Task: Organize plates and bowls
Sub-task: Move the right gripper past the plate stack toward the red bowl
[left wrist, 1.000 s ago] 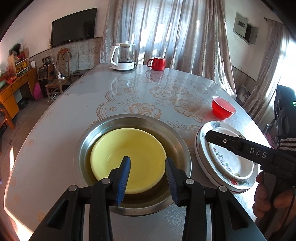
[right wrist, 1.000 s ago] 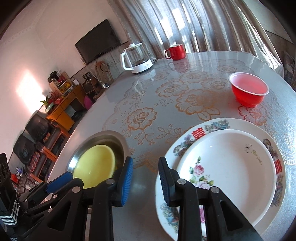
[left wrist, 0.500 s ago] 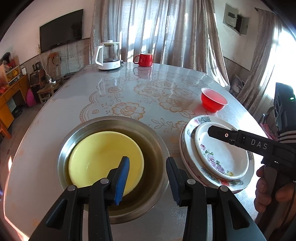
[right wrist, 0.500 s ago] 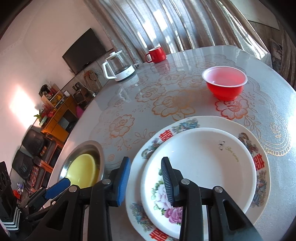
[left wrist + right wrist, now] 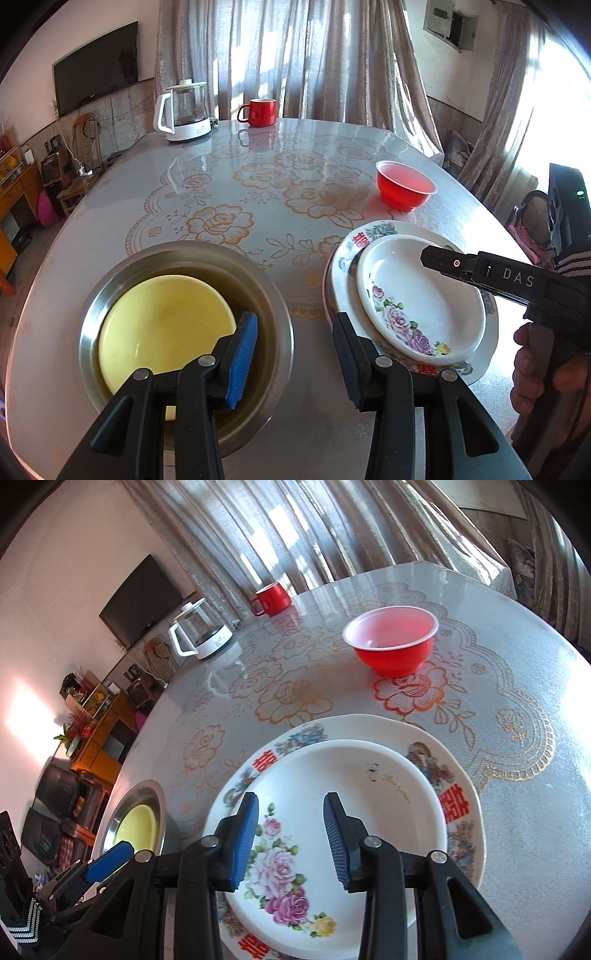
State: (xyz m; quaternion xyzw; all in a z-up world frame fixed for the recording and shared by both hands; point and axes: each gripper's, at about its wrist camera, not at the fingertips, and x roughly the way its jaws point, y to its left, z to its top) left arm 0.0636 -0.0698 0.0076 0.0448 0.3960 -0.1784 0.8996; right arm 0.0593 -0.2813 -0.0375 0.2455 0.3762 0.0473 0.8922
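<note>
1. Right tongs [image 5: 290, 840]: jaws part-open, just been widening, holding nothing; poised over the near rim of the white rose-painted shallow dish [image 5: 343, 827], which lies directly ahead and below.
2. That dish sits nested in the larger white plate with red characters [image 5: 456, 805], near the table's right edge.
3. Left tongs [image 5: 295, 360]: narrow gap, empty, between the steel basin [image 5: 275, 306] holding the yellow round plate [image 5: 162, 328] and the stacked plates.
4. Red plastic bowl [image 5: 391, 640]: further along the right edge, apart.
5. Judgement: right hand is nearer the dish; its rim suits the next grip.
</note>
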